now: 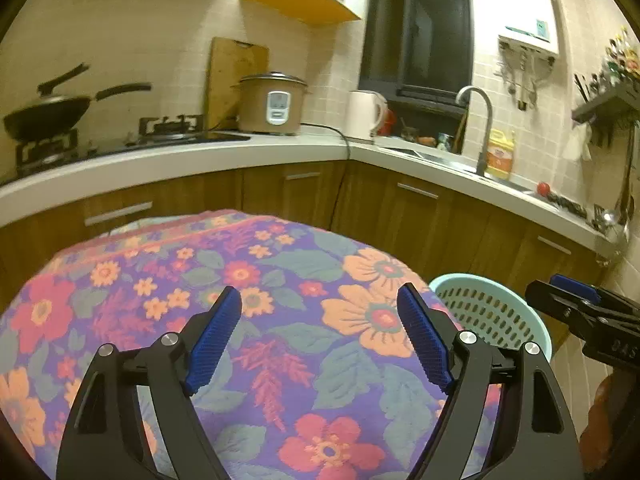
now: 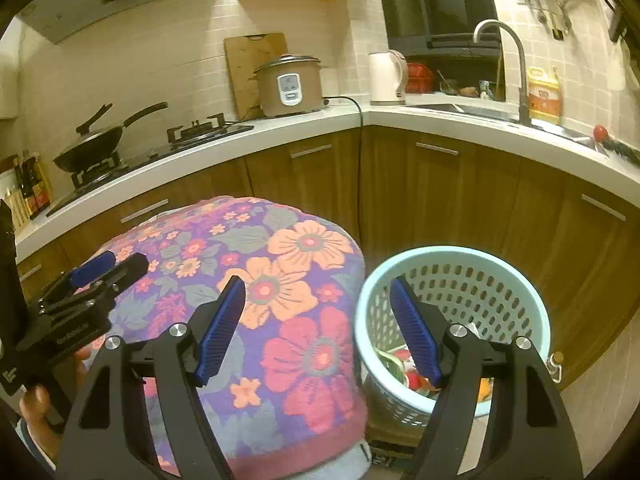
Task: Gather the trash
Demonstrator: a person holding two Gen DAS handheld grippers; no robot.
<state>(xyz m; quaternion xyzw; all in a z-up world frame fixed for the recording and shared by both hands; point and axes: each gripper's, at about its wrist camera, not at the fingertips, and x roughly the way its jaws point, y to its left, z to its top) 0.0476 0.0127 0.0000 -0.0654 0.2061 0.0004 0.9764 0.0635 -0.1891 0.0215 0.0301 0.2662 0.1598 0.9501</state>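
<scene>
The trash (image 2: 412, 372) lies at the bottom of a pale blue perforated basket (image 2: 516, 284): colourful scraps in red, green and orange, partly hidden behind a gripper finger. The basket stands on the floor just beside a table covered with a floral cloth (image 2: 280, 280), in front of the wooden corner cabinets (image 2: 440, 192). In the left wrist view only its rim and inner wall (image 1: 480, 304) show past the cloth's edge.

The right gripper (image 2: 318, 332) hangs above the line where the cloth meets the basket, its 2 blue-padded fingers spread wide with nothing between them. The left gripper (image 1: 320, 336) hovers over the floral cloth (image 1: 280, 280), its fingers likewise spread apart and empty.

Behind, on the white countertop (image 2: 400, 120), stand a brown rice cooker (image 2: 290, 86), a white kettle (image 2: 386, 78) and a wooden cutting board (image 2: 248, 64) leaning on the tiled wall. A black wok (image 2: 92, 144) sits on the gas stove, and a curved faucet (image 2: 508, 52) rises over the sink.
</scene>
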